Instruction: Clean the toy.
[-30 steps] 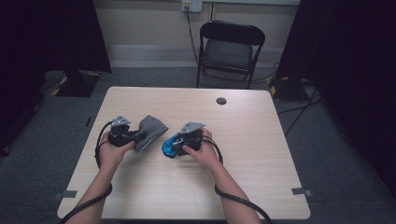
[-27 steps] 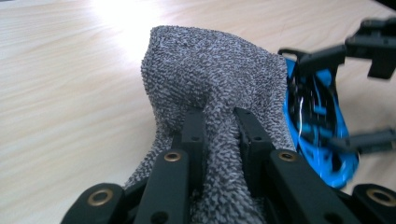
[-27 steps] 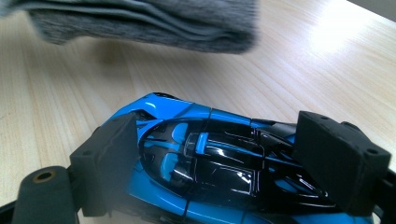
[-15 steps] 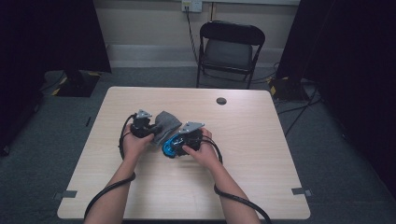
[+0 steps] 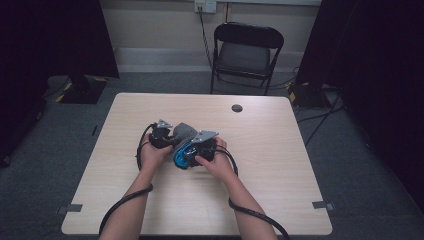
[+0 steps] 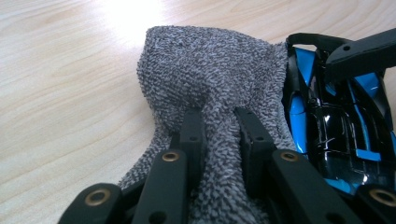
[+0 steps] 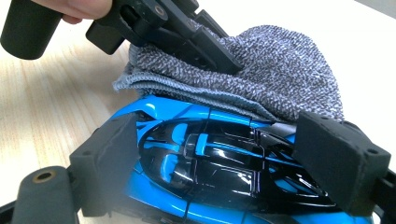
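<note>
Two items in hand at mid-table, touching each other.

Item 1: grey terry cloth [image 6: 210,88], bunched. Soft, light and limp; it drapes and will slip only if pinched at too thin a fold. Best taken by a gathered ridge, as the left gripper [image 6: 219,140] does now, its jaws drawn together on a pinch of the pile. The cloth rests against the car's side.

Item 2: toy car [image 7: 205,172], blue and black, glossy. Judged a hard, light plastic shell, slick on its curved top, with thin trim that could snap under a hard squeeze. Best held across the flat flanks; the right gripper [image 7: 224,163] clamps it so, one pad on each side.

Support: pale wooden table [image 5: 280,165], with a small dark round spot [image 5: 237,108] near the far edge.

Containers: none seen on the table.

Beyond: black folding chair [image 5: 247,55], standing apart from the table.
</note>
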The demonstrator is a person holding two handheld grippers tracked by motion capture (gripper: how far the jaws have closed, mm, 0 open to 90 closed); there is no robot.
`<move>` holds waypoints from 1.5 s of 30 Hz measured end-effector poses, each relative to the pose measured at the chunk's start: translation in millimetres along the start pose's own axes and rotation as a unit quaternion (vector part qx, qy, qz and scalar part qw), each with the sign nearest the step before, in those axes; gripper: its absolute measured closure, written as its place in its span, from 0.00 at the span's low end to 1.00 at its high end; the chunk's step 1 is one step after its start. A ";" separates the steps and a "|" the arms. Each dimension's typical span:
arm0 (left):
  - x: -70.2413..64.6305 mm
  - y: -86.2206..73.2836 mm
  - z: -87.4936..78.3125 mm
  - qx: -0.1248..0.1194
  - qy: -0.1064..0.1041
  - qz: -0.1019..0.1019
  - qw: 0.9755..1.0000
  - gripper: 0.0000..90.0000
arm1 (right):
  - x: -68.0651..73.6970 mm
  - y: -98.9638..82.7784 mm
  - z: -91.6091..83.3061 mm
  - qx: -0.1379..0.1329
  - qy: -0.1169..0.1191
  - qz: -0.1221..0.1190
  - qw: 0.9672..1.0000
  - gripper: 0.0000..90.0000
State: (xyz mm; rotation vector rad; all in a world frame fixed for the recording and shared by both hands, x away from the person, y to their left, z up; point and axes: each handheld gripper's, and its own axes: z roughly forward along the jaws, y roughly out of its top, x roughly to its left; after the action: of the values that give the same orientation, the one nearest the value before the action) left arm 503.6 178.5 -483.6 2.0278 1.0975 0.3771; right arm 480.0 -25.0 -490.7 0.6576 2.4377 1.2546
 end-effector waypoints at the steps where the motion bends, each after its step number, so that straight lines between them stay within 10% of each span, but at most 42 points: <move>1: 0.2 -0.2 0.0 -0.001 -0.002 -0.002 1.000 0.83 | 0.0 0.1 0.1 0.000 0.000 0.000 1.000 0.15; 27: 2.2 4.4 17.4 -0.036 0.001 -0.032 0.999 0.83 | -3.6 -1.4 -0.6 -0.003 0.002 -0.001 1.000 0.15; 45: 3.9 -8.6 -2.6 -0.012 -0.017 0.001 1.000 0.84 | -2.9 0.2 -0.4 0.003 0.002 0.000 1.000 0.15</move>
State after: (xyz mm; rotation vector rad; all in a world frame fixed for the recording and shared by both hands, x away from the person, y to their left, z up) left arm 499.5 185.7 -488.9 2.0065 1.0650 0.3529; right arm 482.3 -26.7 -490.1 0.6588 2.4450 1.2504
